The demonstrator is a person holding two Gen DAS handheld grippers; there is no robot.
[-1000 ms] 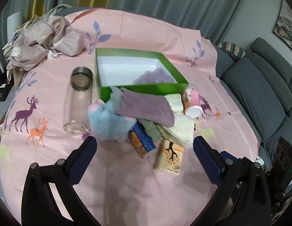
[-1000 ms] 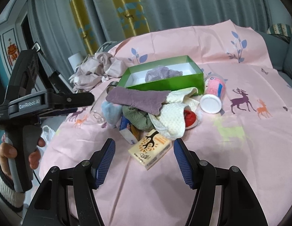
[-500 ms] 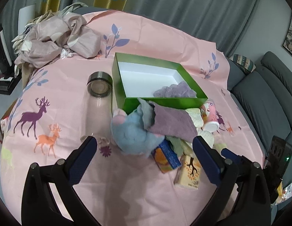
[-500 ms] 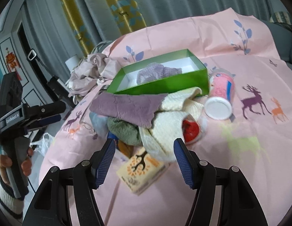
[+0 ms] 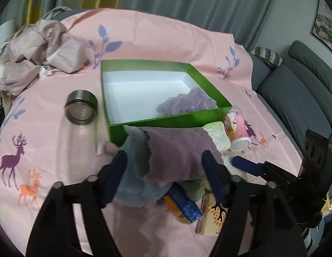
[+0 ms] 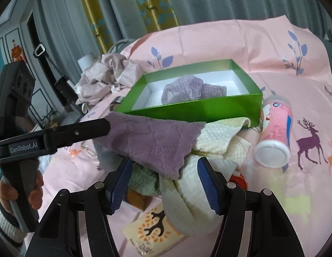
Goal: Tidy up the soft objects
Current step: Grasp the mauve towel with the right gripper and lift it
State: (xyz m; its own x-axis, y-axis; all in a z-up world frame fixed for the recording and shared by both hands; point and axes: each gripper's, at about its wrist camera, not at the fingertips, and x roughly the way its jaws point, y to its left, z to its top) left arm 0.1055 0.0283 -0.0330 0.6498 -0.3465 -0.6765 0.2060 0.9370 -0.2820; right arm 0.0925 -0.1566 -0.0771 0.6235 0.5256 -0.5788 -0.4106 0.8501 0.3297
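Note:
A green box (image 5: 170,117) (image 6: 193,109) holds a lilac knitted cloth (image 5: 187,105) (image 6: 191,90). In front of it lies a pile: a purple towel (image 5: 176,152) (image 6: 157,141) on top, a light blue plush toy (image 5: 134,184), a cream waffle cloth (image 6: 198,184) and a green cloth (image 6: 144,182). My left gripper (image 5: 166,177) is open, with its fingers on either side of the purple towel and the plush. My right gripper (image 6: 165,186) is open, with its fingers around the edge of the pile.
A glass jar with a metal rim (image 5: 81,111) lies left of the box. A pink bottle (image 5: 237,128) (image 6: 275,132) lies to the right. Tissue packs (image 5: 213,216) (image 6: 153,231) and an orange-blue packet (image 5: 183,205) lie under the pile. Crumpled beige fabric (image 5: 37,51) sits at the back left.
Both grippers have moved forward onto the pile. The left gripper's fingers have narrowed around the purple towel and plush; the right's now flank the pile's front.

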